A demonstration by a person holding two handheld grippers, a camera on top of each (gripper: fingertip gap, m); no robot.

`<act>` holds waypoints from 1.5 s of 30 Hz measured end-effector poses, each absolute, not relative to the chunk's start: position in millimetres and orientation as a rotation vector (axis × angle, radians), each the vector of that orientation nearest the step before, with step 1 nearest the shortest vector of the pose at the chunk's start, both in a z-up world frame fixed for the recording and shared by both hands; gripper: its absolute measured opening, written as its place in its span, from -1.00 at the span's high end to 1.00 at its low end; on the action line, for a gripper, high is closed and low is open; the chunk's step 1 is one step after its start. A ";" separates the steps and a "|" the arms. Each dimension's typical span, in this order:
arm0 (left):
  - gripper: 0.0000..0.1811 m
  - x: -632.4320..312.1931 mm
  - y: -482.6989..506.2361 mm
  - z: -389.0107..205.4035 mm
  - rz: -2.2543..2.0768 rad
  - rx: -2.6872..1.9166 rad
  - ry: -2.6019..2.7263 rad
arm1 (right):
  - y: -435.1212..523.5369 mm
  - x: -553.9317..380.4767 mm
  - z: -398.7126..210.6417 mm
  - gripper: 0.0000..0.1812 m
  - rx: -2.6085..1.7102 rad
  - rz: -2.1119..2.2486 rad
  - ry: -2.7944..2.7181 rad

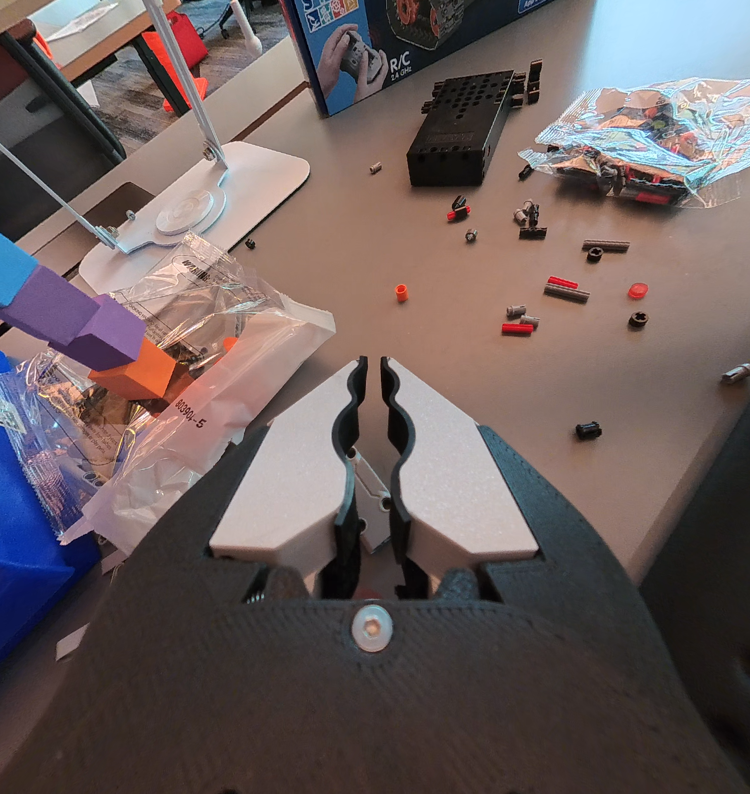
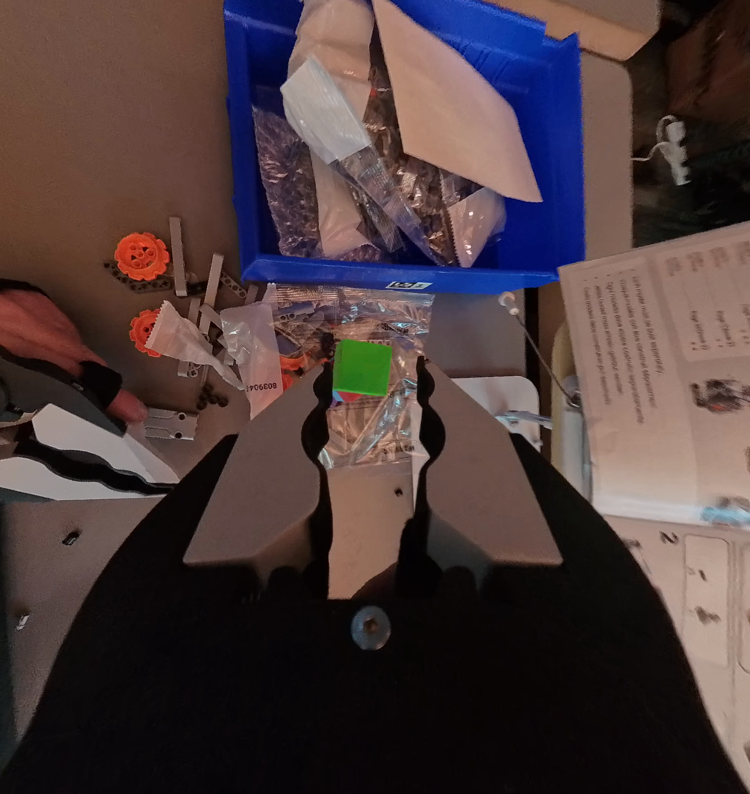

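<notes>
The left gripper (image 1: 371, 365) had its jaws nearly together, clamped on one pale grey plastic block (image 1: 372, 500) with small round holes, held deep between the wavy black pads. Ahead of it the matte grey counter (image 1: 407, 343) carried a scatter of small plastic parts: several red pins, grey pins and black bushes, one orange sleeve (image 1: 402, 292) and one flat red disc (image 1: 638, 290). One black perforated box-shaped part (image 1: 461, 133) lay farther off, beside one crinkled clear bag of parts (image 1: 661, 142) and one blue printed carton (image 1: 390, 47). To the left lay another clear bag (image 1: 218, 318) near a white lamp base (image 1: 236, 184).

The right gripper (image 2: 373, 365) hovered with its jaws apart and empty above a clear bag (image 2: 377, 412) just in front of one blue bin (image 2: 553, 206) stuffed with glossy bags. One bright green cube (image 2: 361, 367) showed between the tips. Two orange toothed wheels (image 2: 140, 255) and several grey beams lay to the left, where a hand (image 2: 42, 339) held the other gripper. One open booklet (image 2: 674, 365) lay on the right
</notes>
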State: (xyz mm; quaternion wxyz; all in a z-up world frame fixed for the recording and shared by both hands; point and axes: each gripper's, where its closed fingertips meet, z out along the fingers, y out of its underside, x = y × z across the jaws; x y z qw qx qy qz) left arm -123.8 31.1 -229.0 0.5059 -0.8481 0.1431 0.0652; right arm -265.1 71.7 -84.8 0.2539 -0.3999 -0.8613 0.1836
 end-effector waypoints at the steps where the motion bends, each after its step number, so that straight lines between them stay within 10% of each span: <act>1: 0.95 -124.1 30.9 -228.8 0.158 -2.046 0.344 | 73.5 -261.0 -76.9 0.55 -1.077 0.492 -2.312; 12: 0.94 -122.4 28.3 -224.6 0.183 -2.033 0.363 | 181.5 -46.5 -49.3 0.51 -1.288 0.376 -1.896; 25: 0.94 -128.7 29.8 -221.7 0.172 -2.021 0.308 | 384.7 236.0 -207.2 0.47 -2.113 0.111 -1.350; 37: 0.95 -132.2 31.9 -226.5 0.176 -2.040 0.295 | 409.9 261.6 -255.5 0.72 -2.210 0.122 -1.311; 45: 0.95 -131.6 33.1 -227.4 0.178 -2.043 0.301 | 330.6 160.2 -155.4 0.72 -1.849 0.339 -1.495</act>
